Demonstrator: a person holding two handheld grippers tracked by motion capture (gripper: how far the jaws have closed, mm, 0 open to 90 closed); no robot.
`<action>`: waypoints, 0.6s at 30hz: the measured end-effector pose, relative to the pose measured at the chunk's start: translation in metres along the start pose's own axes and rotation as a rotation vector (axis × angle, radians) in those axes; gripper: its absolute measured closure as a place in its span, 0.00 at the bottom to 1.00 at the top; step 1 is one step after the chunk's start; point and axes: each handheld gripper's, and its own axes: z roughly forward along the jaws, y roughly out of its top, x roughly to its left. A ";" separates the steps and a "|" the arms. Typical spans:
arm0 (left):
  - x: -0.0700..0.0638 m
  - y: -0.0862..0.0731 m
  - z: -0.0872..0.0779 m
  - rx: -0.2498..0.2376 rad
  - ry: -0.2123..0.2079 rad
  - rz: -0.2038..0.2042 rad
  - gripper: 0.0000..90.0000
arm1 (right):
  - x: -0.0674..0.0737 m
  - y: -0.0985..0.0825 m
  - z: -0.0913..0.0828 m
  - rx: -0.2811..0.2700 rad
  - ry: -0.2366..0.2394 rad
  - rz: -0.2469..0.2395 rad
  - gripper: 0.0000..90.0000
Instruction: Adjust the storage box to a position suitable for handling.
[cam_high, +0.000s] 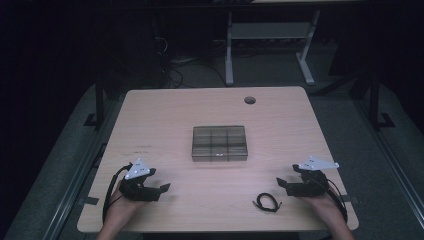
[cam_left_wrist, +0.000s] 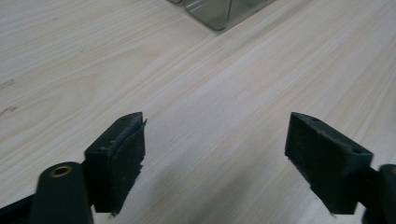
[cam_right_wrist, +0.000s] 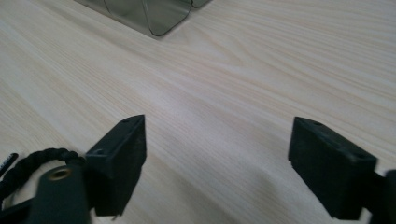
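High view, worktop (cam_high: 165, 110): pale wood, with a clear compartment box (cam_high: 219, 143) at its middle and a small black cord (cam_high: 267, 202) lying near the front edge, toward the right.
High view, left claw (cam_high: 163, 188): rests low at the front left, open and empty, well apart from box and cord.
High view, right claw (cam_high: 281, 184): rests at the front right, open and empty, just beside the cord but not touching it.
High view, cord: loosely coiled, its long axis running roughly left to right across the worktop; which end leads I cannot tell.
High view, progress: by my judgement nothing is done yet; the cord lies loose, the box looks closed, and picking up and placing are all left.
Left gripper view, left claw (cam_left_wrist: 215, 140): jaws spread wide over bare wood, nothing between them; a corner of the box (cam_left_wrist: 219, 11) shows far ahead.
Right gripper view, right claw (cam_right_wrist: 217, 140): jaws wide apart, nothing between them; the braided cord (cam_right_wrist: 32, 163) curls just outside its left jaw, and the box (cam_right_wrist: 154, 14) sits farther ahead.
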 end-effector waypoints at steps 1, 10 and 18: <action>0.000 0.002 0.001 0.005 -0.001 0.002 0.24 | 0.000 0.001 0.000 -0.007 0.002 -0.004 0.24; -0.001 0.015 0.007 -0.001 -0.025 0.010 0.40 | -0.002 0.009 0.003 -0.038 0.036 0.019 0.41; 0.004 0.018 0.011 0.010 -0.034 -0.002 0.49 | 0.001 0.016 0.011 -0.038 0.051 0.012 0.59</action>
